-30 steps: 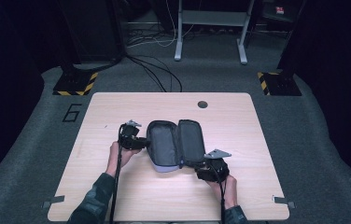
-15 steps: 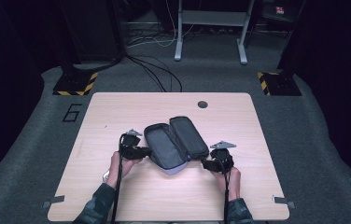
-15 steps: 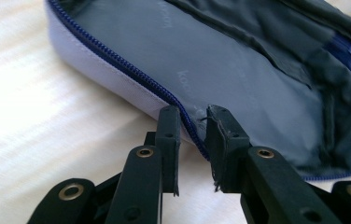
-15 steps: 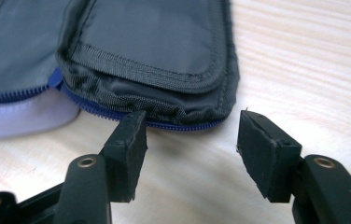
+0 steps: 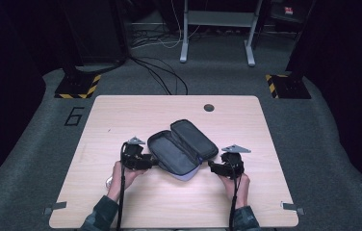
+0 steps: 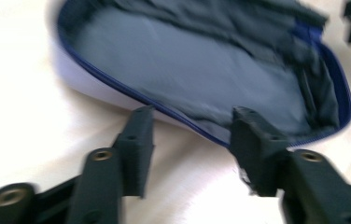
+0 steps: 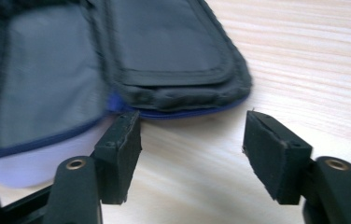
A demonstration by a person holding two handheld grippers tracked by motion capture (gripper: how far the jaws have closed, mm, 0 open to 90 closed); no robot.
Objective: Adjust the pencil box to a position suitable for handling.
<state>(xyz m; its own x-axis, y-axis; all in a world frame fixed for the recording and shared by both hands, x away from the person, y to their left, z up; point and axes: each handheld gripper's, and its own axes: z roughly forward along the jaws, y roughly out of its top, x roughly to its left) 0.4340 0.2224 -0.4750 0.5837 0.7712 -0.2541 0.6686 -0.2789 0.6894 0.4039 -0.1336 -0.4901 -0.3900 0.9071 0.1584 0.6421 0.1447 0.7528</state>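
A pale wooden table stands on grey carpet in a dark room, and near its middle lies an open dark fabric pouch with grey lining, a blue zip and a pale lilac shell, spread flat in two halves. Nearest the camera, the person's forearms come in over the table's front edge, one at each side of the pouch. The left gripper sits just beside the pouch's left end; its jaws have just been opening and now stand apart at the pouch's rim, one pad on the bare wood and the other overlapping the zip edge, with no pressure on the fabric that I can make out. The right gripper sits just beside the pouch's right end; its jaws have also just been opening, and they stand apart with bare wood between them, one pad right at the zip corner. Beyond the pouch a small dark round hole marks the table's far edge, and past it black cables trail across the carpet toward a grey metal frame.
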